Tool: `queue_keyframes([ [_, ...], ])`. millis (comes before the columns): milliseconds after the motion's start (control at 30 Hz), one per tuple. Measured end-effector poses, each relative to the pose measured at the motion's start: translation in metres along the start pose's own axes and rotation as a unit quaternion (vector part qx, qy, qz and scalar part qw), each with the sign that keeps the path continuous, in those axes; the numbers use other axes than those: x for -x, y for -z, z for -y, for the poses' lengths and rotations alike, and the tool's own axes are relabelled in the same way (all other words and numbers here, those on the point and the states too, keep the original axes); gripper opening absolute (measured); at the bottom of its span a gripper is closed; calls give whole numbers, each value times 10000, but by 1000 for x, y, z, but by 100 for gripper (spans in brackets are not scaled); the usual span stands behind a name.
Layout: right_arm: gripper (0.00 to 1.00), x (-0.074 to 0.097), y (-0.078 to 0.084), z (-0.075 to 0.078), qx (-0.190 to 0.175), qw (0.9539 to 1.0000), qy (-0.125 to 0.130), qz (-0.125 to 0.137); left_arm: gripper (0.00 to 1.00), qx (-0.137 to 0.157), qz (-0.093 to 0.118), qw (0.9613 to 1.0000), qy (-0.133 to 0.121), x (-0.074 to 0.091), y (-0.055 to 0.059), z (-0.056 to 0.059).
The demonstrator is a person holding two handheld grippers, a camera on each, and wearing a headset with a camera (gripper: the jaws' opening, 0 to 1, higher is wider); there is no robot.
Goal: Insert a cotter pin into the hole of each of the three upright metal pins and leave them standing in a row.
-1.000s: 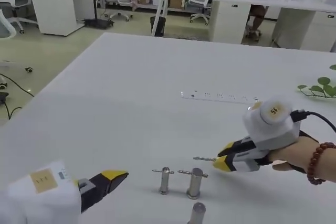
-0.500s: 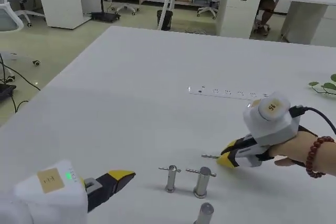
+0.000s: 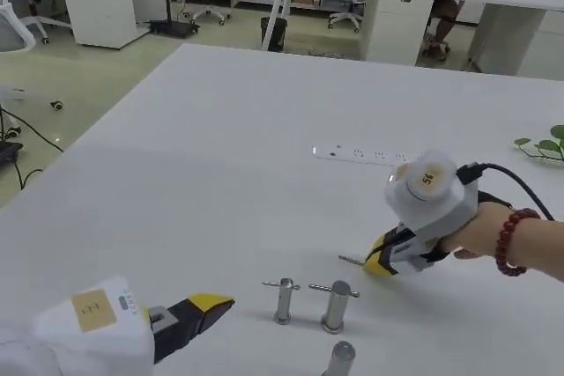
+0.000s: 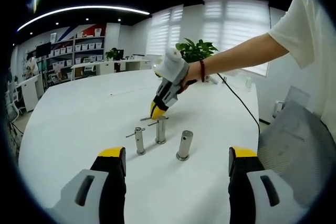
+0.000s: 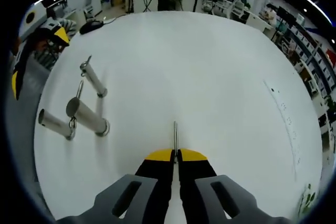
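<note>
- Head view, far left, left gripper: low over the table, short of the row. Fingers spread wide with nothing between them, as confirmed in the left gripper view. Slightly nearer the row than a second ago, otherwise idle.
- First metal pin: upright, with the first cotter pin already through its top hole. Unmoved.
- Second metal pin: upright, just beside the first, with the second cotter pin crosswise through its top. Unmoved.
- Third metal pin: upright at the bottom edge, nearer the person than the other two. Nothing through its top.
- Loose cotter pin: clamped at one end, free end pointing left. Lies beyond and just right of the second metal pin, well apart from the third.
- Right gripper: fingers closed tight on the loose cotter pin, also plain in the right gripper view. Tipped steeper than a second ago; position against the row barely altered.
- Meaning for the task: two of three fitted, last one pending. Tilt best read as re-aiming, not insertion. Next move likely: bring the free end toward the person, level with the third metal pin's hole, then push through without tipping the pin.
</note>
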State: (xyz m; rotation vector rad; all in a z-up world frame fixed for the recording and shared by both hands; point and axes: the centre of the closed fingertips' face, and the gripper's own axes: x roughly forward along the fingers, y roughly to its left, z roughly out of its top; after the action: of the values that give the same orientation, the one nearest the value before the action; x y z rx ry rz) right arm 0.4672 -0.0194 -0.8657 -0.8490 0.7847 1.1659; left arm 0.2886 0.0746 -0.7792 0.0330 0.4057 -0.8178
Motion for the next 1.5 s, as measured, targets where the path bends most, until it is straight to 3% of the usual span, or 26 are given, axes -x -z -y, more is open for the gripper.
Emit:
queue_keyframes([
  [367, 2, 0, -1, -3, 366, 9992, 75, -112, 78, -50, 0, 10000, -18, 3, -2, -2],
  [600, 2, 8, -5, 0, 374, 9990, 243, -8, 74, -34, -6, 10000, -32, 4, -5, -5],
  [800, 2, 21, -11, -5, 664, 9967, 467, 95, 70, 13, 72, 10000, -20, 3, -13, -7],
  [1267, 2, 61, -32, -33, 1053, 9896, 845, 504, 59, 202, 229, 9995, 43, -6, -30, -14],
  [1500, 2, 72, -45, -49, 1119, 9867, 889, 777, 45, 354, 331, 9988, 1, -13, -37, -18],
])
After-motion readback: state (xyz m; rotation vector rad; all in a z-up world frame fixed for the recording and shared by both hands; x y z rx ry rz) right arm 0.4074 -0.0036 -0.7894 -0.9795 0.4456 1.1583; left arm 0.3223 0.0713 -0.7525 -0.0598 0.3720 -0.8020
